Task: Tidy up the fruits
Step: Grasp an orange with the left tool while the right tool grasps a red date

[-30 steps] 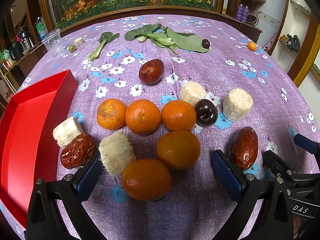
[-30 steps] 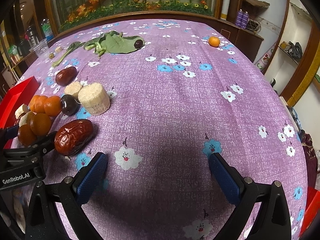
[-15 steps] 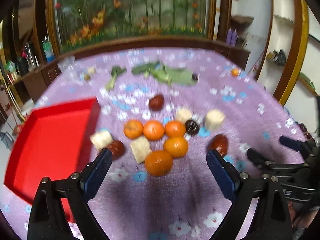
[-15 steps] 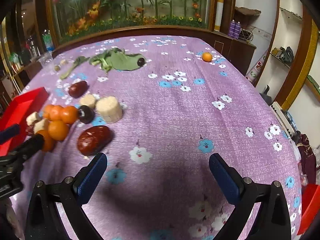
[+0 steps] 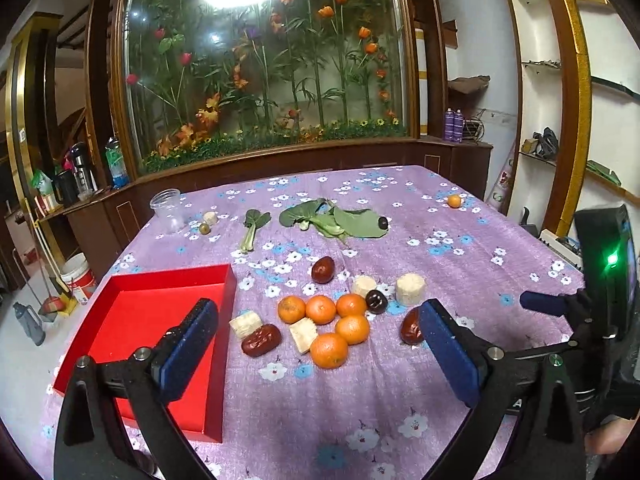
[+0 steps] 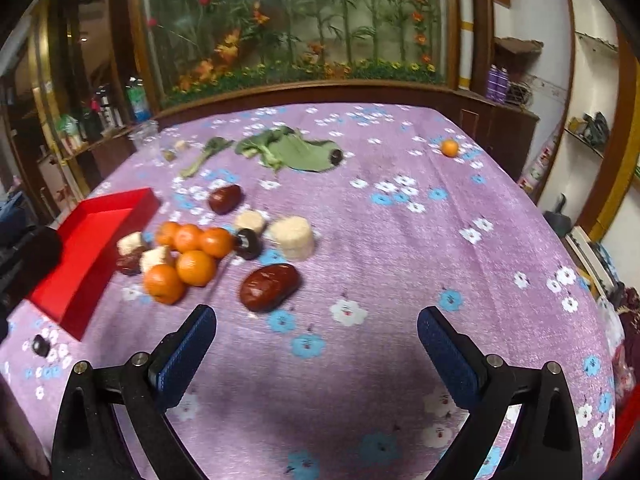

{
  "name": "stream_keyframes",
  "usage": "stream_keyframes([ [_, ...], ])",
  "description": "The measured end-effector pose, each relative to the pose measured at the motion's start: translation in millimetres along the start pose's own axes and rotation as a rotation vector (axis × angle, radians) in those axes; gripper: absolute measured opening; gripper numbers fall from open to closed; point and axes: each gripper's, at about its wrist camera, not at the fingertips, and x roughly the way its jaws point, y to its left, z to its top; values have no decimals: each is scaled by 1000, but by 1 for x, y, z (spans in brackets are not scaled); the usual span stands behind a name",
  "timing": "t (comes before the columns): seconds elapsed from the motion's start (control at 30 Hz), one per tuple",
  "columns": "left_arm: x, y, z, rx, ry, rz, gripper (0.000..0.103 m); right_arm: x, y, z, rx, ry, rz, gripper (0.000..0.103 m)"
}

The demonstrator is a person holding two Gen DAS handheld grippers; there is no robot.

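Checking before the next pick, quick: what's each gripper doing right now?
Left gripper: open, holding nothing.
Right gripper: open, holding nothing.

The left claw's right finger [image 5: 448, 356] hides part of a red date [image 5: 410, 326]. The red tray [image 6: 92, 236] and fruit look blurred in the right wrist view.
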Motion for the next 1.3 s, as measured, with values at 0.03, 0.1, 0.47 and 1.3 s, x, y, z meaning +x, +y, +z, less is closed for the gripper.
stream_keyframes([
  [0.03,1,1,-1,5,5,3,100,-1,2,0,-11,-5,7,102],
  [0.1,2,3,-4,9,10,4,100,-2,5,0,-22,-9,17,101],
  [0.47,8,104,1,-209,28,92,100,11,-1,5,-36,37,88,79],
  [1.3,94,14,-25,6,307,-274,53,85,14,18,-7,180,178,45],
])
